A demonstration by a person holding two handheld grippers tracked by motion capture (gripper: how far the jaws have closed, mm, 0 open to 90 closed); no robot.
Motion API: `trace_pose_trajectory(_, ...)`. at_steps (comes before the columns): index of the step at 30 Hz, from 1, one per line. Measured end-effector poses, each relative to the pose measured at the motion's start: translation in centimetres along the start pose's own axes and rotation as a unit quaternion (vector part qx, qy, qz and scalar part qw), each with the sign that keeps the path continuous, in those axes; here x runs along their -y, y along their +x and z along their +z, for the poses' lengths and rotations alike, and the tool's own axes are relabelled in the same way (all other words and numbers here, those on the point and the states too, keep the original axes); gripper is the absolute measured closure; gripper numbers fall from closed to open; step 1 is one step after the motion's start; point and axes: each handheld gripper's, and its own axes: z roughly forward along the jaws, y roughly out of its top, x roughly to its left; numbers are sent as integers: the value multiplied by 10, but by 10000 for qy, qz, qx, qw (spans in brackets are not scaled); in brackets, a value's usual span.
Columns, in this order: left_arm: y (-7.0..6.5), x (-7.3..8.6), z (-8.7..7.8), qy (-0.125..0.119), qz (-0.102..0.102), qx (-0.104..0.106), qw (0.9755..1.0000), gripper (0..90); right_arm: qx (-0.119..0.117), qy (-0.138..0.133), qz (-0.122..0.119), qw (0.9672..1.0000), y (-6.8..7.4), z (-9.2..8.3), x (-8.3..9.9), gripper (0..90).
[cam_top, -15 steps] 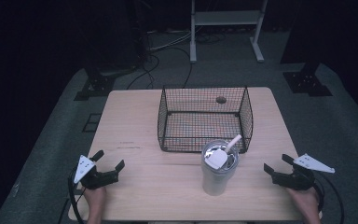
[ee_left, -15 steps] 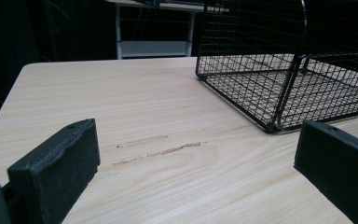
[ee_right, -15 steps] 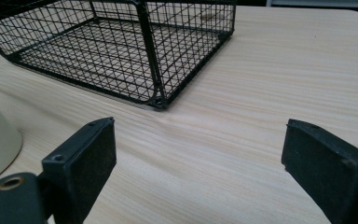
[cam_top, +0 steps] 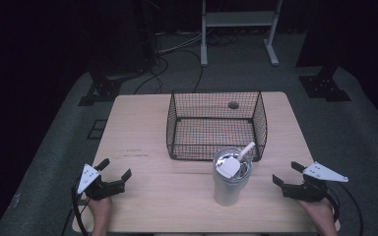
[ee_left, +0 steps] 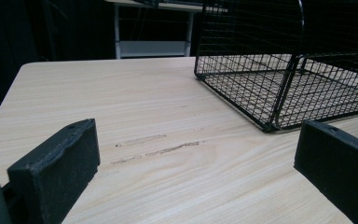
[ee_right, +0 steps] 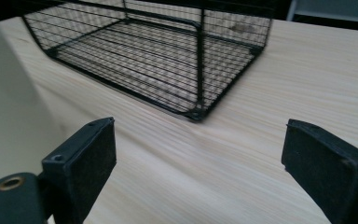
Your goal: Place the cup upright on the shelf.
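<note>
Jaws, left: the left gripper has its two black jaws spread wide, with bare wood between them in the left gripper view.
Jaws, right: the right gripper is also spread wide and holds nothing; its own view has plain tabletop between the jaws.
Left hand pose: the left hand comes in from the bottom edge near the table's front left corner, its gripper low over the wood and aimed forward and to the right.
Right hand pose: the right hand sits at the front right corner, its gripper angled forward and to the left, toward the middle.
Count: two grippers, one wire basket, one tumbler, one table.
Wire basket: the black wire basket stands in the middle of the far half of the wooden table, nothing in it.
Tumbler: the metal tumbler with a clear lid and white straw stands upright just in front of the basket's near wall, between the two grippers and nearer the right one.
Table marks: faint dark scuffs lie ahead of the left gripper.
</note>
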Motion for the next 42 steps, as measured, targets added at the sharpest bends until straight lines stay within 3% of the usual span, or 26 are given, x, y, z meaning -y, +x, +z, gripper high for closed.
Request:
trace_pose_trajectory(10,2,0,-1,-42,-80,-21,10000,0,-353,37,-301,9989,23,-3,-7,95)
trace_pose_trajectory(16,1,0,-1,-35,-76,-8,10000,0,-704,-6,-440,9965,40,-4,-13,94)
trace_pose_trajectory(17,1,0,-1,-49,-90,-2,9999,0,-849,-28,-482,9952,47,-4,-14,95)
trace_pose_trajectory(22,1,0,-1,-43,-85,-5,10000,0,-996,-31,-627,9930,57,-6,-19,94)
trace_pose_trajectory(25,1,0,-1,-44,-94,-1,9999,0,-1222,-59,-705,9900,65,-7,-24,94)
trace_pose_trajectory(42,2,0,-1,-58,-93,9,9999,0,-1835,-32,-763,9801,92,10,-28,88)
